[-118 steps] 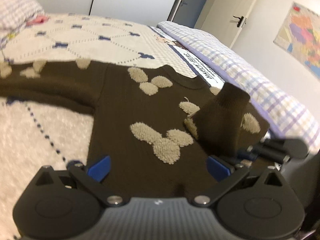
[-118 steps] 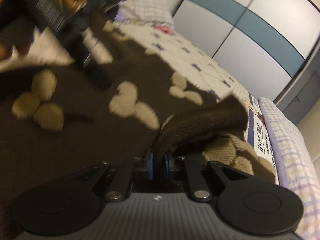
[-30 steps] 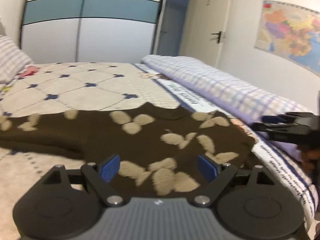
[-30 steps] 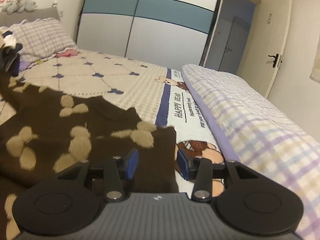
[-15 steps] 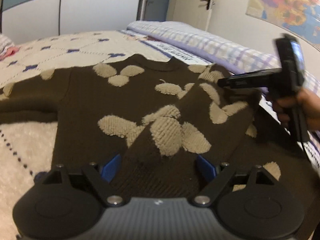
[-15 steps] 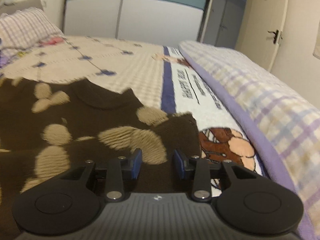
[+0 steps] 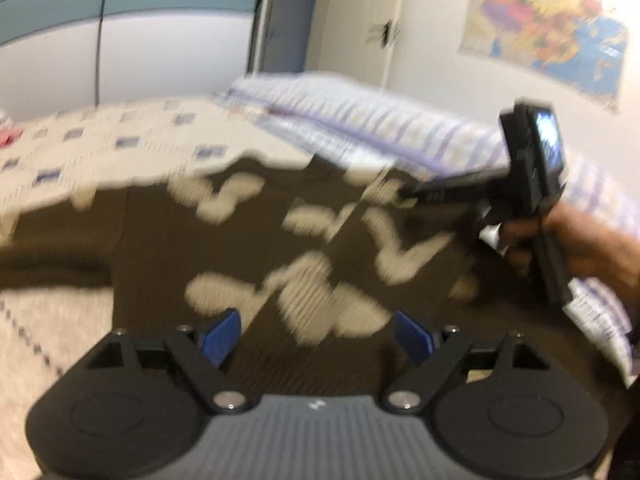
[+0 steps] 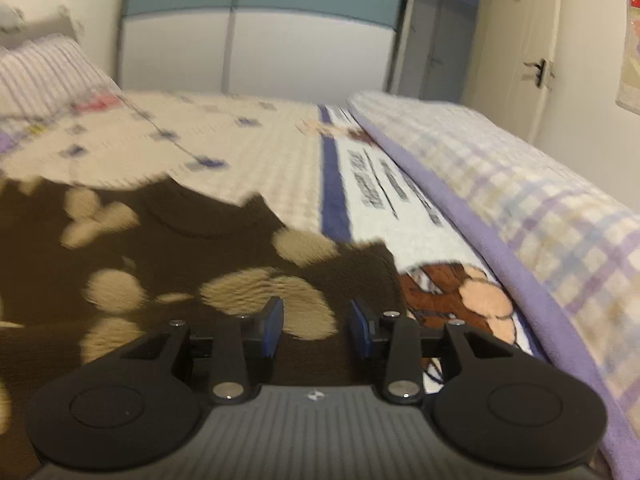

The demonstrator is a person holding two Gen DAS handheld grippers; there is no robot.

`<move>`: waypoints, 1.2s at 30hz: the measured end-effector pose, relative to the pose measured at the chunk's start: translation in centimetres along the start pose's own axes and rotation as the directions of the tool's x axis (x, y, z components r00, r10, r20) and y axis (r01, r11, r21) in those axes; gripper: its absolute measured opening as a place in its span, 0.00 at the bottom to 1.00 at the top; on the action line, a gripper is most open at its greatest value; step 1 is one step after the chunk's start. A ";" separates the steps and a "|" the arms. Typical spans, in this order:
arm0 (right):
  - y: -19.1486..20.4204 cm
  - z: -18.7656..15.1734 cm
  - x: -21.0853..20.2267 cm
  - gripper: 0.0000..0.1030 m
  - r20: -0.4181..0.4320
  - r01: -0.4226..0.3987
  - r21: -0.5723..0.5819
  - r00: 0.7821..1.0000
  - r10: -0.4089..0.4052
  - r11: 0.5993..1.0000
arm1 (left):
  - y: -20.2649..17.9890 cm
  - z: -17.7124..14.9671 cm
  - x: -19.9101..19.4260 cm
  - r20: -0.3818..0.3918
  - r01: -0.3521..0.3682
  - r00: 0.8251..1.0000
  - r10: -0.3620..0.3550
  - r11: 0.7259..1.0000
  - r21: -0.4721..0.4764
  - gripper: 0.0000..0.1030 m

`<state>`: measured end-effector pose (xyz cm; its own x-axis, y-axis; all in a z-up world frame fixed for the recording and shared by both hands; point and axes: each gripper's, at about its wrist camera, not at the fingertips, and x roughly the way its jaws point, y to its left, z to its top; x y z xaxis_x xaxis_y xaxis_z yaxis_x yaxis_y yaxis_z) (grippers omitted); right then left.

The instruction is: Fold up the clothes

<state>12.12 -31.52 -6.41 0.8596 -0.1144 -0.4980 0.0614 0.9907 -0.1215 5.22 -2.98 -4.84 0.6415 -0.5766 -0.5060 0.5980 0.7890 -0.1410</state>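
On the bed (image 8: 248,152) we see the brown sweater (image 7: 224,240) lying flat, with its right sleeve (image 7: 360,248) folded across the chest so that the body becomes a narrow rectangle. We judge the other sleeve, stretched out to the left, is the next to fold. Our left gripper (image 7: 316,330) hovers over the hem with its blue pads wide apart and nothing pressed between them. Our right gripper (image 8: 316,328) stands at the sweater's right shoulder edge, its jaws a small way apart and opening, pads not pressing the cloth (we think it has just let go). Four seconds earlier this gripper was clamped on the cuff and held the sleeve up in the air; now the sleeve rests down. Beside the sweater lies the checked purple blanket (image 8: 540,208).
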 end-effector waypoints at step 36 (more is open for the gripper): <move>4.5 -3.1 -6.2 0.38 -0.020 -0.266 -0.228 0.963 0.269 0.937 | -1.8 -2.4 1.3 -0.151 0.072 0.988 -0.023 0.942 0.328 0.84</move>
<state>5.50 -26.57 -6.52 0.8344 0.1544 -0.5291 -0.2865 0.9416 -0.1771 3.83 -4.69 -7.31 0.5477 -0.5560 -0.6252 0.7669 0.6323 0.1096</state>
